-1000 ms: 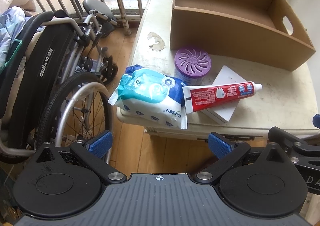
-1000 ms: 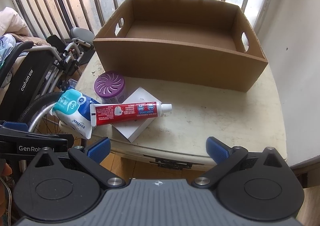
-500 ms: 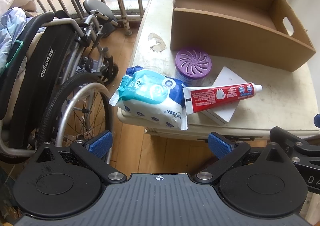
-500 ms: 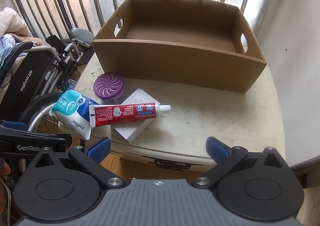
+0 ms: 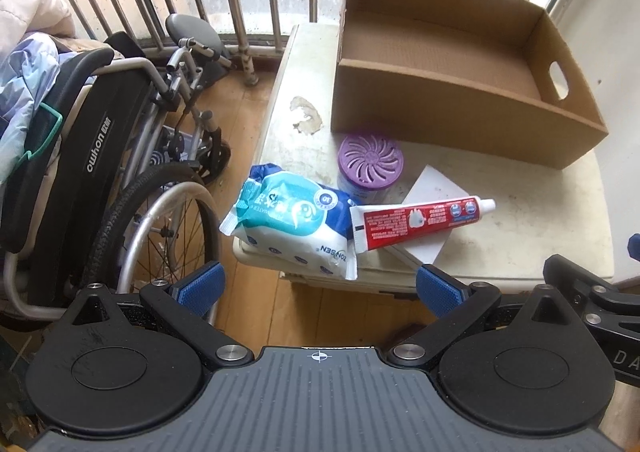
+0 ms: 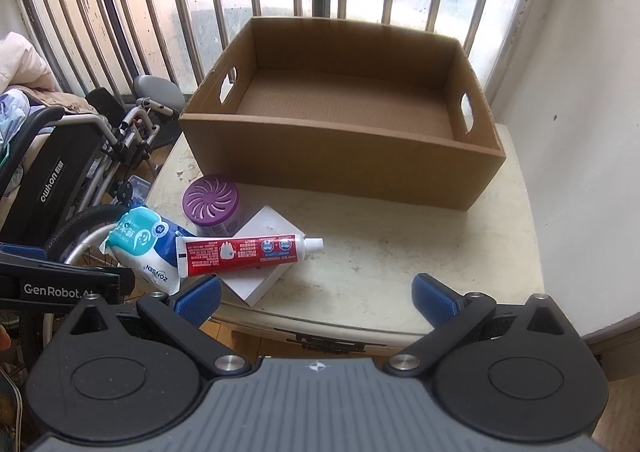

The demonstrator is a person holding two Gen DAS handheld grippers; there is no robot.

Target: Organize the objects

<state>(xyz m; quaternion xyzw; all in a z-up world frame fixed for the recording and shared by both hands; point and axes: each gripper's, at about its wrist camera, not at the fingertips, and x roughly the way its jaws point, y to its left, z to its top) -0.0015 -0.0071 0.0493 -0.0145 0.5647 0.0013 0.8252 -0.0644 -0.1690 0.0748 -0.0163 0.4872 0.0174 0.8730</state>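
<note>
Right now both grippers, left gripper (image 5: pixel 318 286) and right gripper (image 6: pixel 316 294), hang before the table's (image 6: pixel 400 252) near edge, fingers wide apart, holding nothing. Toothpaste (image 6: pixel 244 254), wipes (image 6: pixel 146 248), purple jar (image 6: pixel 211 202) and white box (image 6: pixel 260 284) crowd the near left corner, so the empty cardboard box (image 6: pixel 340 168) at the far edge looks like their home.

Left hand-held gripper (image 5: pixel 318 290) and right hand-held gripper (image 6: pixel 316 299) both gape wide

Both wrist views look down across the table (image 6: pixel 400 252) from its near edge; the left sits further left, sharing the cardboard box (image 5: pixel 460 112).
</note>
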